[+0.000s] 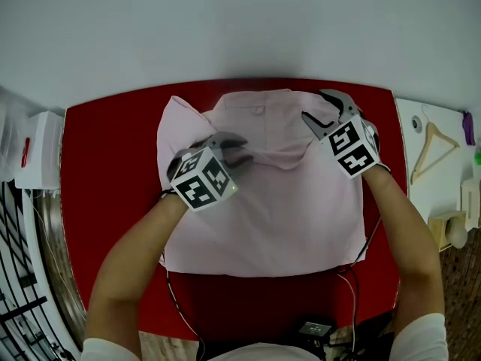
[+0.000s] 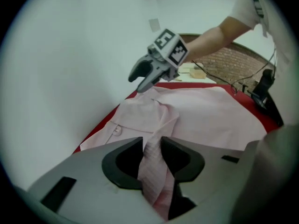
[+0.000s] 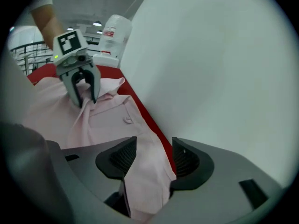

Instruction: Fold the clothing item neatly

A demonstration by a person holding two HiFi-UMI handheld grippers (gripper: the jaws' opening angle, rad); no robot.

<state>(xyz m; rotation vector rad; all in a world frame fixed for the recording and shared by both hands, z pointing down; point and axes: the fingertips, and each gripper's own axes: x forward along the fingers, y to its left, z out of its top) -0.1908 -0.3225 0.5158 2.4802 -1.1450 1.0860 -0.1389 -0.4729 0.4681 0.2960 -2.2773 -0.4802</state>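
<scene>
My left gripper point(image 1: 242, 151) pinches a raised fold of the pale pink shirt point(image 1: 285, 209) spread on the red table point(image 1: 105, 171), while my right gripper point(image 1: 316, 105) gapes open around its edge.

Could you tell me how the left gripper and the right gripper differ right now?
The left gripper is shut on a raised fold of the shirt; the right gripper stands wide open, cloth lying loose between its jaws. The left gripper sits near the collar, the right gripper at the shirt's far right edge. Both point down at the shirt.
</scene>
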